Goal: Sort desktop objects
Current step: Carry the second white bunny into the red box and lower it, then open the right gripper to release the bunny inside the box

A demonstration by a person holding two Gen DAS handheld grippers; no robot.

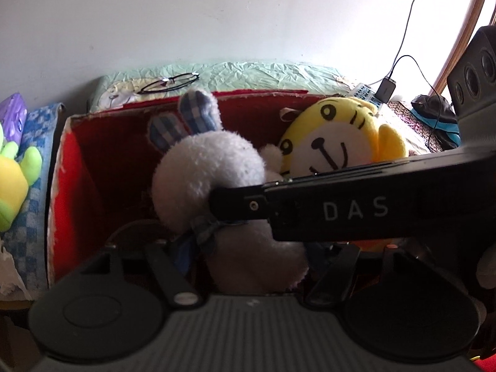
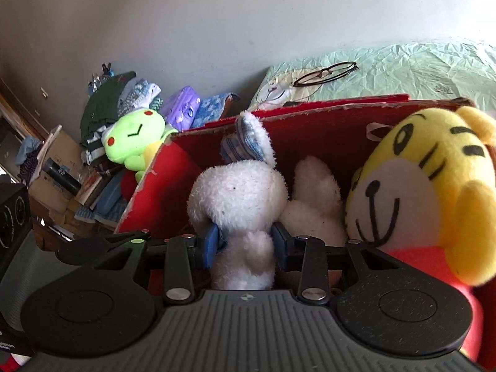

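Risk first: the white rabbit plush [image 2: 241, 198] is pinched only at its soft neck by the right gripper [image 2: 246, 241], blue pads [image 2: 211, 245] sunk into the fur. If the squeeze slackens early, or the plush sags, it could drop askew, ears caught on the red box [image 2: 148, 192] rim, or tip onto the yellow tiger plush [image 2: 418, 192] (which sits against the box's right side). A careless push could also shove the tiger out over the box edge.

The rabbit is inside the box, upright, head up, between the box's left wall and the tiger; a second white plush [image 2: 316, 198] lies just behind it.

Pose: right gripper reaches forward and slightly down into the box from its near side, jaws clamped on the rabbit. In the left wrist view the left gripper [image 1: 248, 257] hovers at the box's near rim, close behind the rabbit; its fingers look spread and hold nothing (the right tool's black body crosses its view).

Outside the box: a green plush [image 2: 133, 142] to the left, glasses [image 2: 325, 73] on the bed beyond.
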